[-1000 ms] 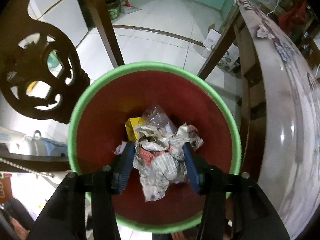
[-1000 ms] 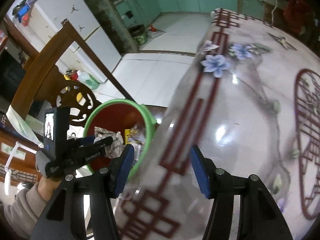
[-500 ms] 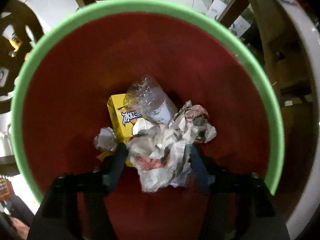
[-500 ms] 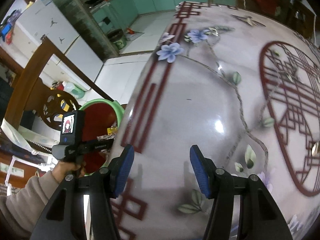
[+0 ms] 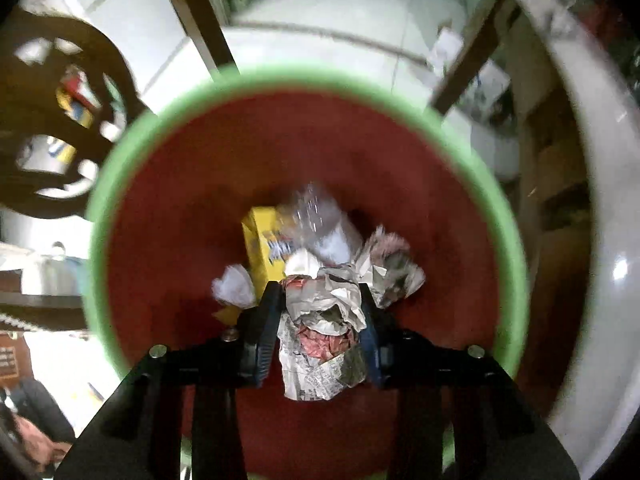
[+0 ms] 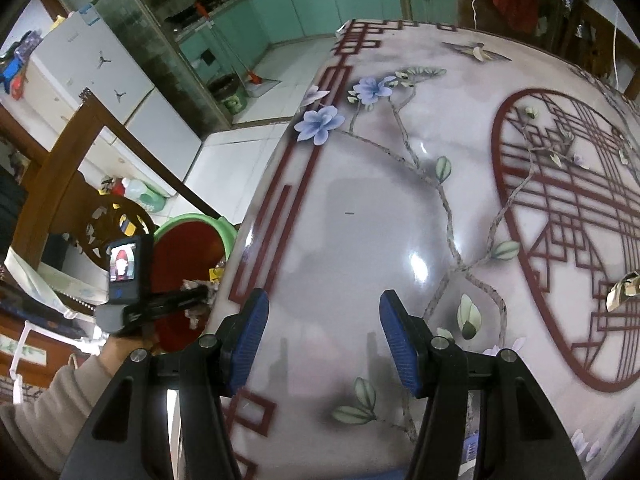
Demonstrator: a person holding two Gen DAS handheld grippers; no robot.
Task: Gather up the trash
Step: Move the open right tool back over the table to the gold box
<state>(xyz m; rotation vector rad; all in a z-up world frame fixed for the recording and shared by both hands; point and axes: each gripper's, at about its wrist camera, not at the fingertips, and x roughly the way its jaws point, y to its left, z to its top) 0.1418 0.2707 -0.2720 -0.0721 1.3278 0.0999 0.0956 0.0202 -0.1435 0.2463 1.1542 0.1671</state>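
While the left gripper (image 5: 322, 330) hangs nearly straight over the red bin (image 5: 168, 264), its jaws have just been closing and its pads press a crumpled newspaper wad (image 5: 324, 340) directly above the trash inside. The right gripper (image 6: 322, 342) hovers over the table (image 6: 360, 220) with its jaws apart, gripping nothing. Judged from this, letting go would drop the wad straight in.

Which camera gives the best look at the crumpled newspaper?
The left wrist view: the newspaper sits between the left tongs over the bin. The right wrist view shows only a sliver of it beside the table edge.
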